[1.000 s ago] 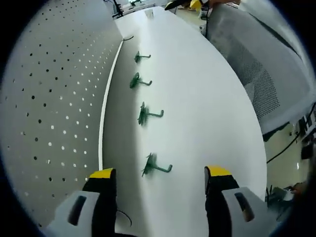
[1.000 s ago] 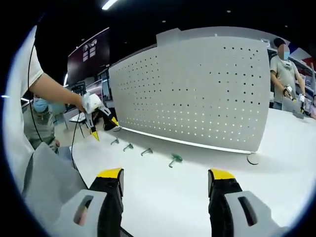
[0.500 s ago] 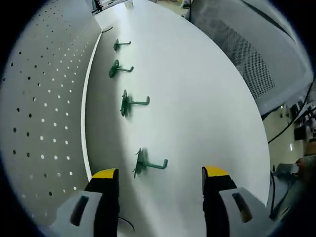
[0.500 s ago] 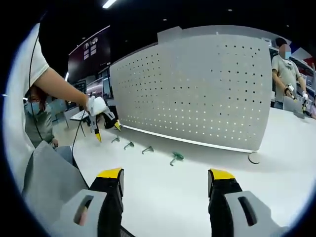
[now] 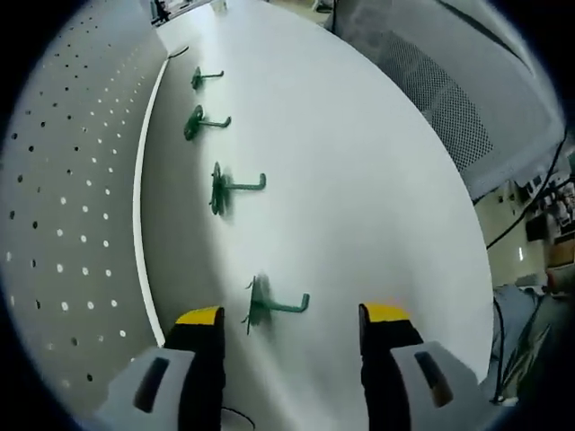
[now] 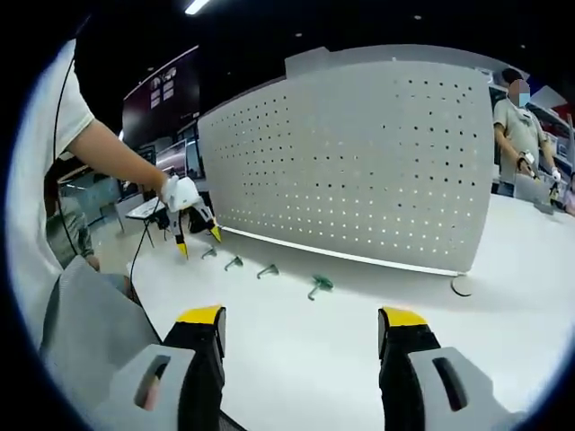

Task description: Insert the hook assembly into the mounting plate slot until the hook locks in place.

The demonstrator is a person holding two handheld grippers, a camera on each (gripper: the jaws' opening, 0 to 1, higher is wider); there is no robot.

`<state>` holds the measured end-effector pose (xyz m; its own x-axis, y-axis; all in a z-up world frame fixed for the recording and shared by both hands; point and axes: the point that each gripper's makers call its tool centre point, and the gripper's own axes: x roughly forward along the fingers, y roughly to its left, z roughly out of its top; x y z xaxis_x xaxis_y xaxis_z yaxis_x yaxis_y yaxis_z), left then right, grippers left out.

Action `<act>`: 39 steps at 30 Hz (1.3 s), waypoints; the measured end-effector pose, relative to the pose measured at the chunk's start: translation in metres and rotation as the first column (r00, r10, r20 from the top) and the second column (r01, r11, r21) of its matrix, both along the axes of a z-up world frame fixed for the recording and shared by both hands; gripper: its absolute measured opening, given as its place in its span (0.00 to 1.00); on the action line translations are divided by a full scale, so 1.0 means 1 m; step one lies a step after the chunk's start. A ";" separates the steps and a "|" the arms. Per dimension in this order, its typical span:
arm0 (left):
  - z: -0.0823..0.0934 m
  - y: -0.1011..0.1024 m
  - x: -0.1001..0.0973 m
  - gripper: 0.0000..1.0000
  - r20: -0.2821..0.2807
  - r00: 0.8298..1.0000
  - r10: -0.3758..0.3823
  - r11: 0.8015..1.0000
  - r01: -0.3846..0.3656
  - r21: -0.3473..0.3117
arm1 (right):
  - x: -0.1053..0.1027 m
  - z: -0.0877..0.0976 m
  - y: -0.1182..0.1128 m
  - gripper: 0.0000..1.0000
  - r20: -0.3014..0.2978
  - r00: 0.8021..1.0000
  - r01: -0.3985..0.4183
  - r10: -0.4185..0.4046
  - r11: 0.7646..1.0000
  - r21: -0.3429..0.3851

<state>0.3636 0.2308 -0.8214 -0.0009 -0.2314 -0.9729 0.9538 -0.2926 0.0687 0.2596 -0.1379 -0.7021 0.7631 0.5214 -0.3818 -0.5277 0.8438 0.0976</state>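
While the left gripper [image 5: 286,316] is held with its jaws spread just over the nearest green hook [image 5: 269,305], four hooks are seen lined up on the white table [image 5: 359,180] along the foot of the pegboard [image 5: 63,197]. The right gripper [image 6: 301,316] is kept spread too, empty, well back from that pegboard [image 6: 359,171].

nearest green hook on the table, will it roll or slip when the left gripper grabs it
The nearest green hook probably won't roll: its flat base plate props it on the white table. It looks thin, light and likely rigid, so it may skid on the smooth top if nudged.
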 end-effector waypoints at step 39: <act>-0.009 0.017 0.002 0.21 -0.048 0.978 0.205 0.979 -0.205 0.013 | 0.000 0.003 0.003 0.66 0.014 1.000 -0.012 0.012 1.000 0.011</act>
